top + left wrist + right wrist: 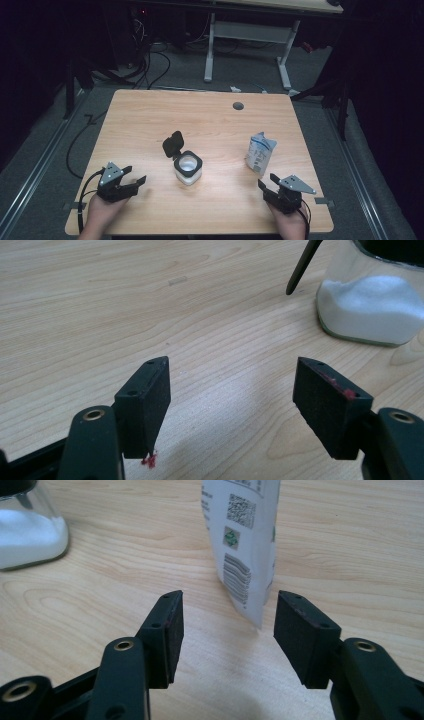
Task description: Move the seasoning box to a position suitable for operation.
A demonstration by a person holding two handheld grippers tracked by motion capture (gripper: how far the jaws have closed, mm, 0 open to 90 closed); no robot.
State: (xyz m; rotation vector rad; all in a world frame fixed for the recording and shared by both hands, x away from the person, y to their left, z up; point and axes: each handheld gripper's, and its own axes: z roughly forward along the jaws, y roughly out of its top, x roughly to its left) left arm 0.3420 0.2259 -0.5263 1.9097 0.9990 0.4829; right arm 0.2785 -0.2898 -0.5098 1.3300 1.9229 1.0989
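High view
Jar (pixel 188 169): stands upright near the middle of the surface (pixel 150 115), part-filled with white grains; its black flip lid (pixel 173 143) is thrown back to the far left, so the mouth lies open, likely ready to take a refill.
Pouch (pixel 260 152): white printed packet standing on its base to the right of the jar, well apart from it, just beyond the right hand-held gripper (pixel 274 188), which points toward it.
Left hand-held gripper (pixel 136 181): rests near the front left edge, aimed at the jar but apart from it, jaws spread with nothing between; placed, I judge, to steady the jar.

Left gripper view
Left hand-held gripper (pixel 232 395): jaws stand wide over bare wood, empty.
Jar (pixel 372 310): glass wall and white fill at upper right, beyond the pads and untouched; the lid's dark edge (pixel 300 267) slants down beside it.

Right gripper view
Right hand-held gripper (pixel 227 630): jaws wide, holding nothing.
Pouch (pixel 245 545): upright, its lower corner sitting just ahead of the gap between the pads, not touching either; the line-up suggests a side pinch is intended.
Jar (pixel 30 535): at far left, clear of this approach.
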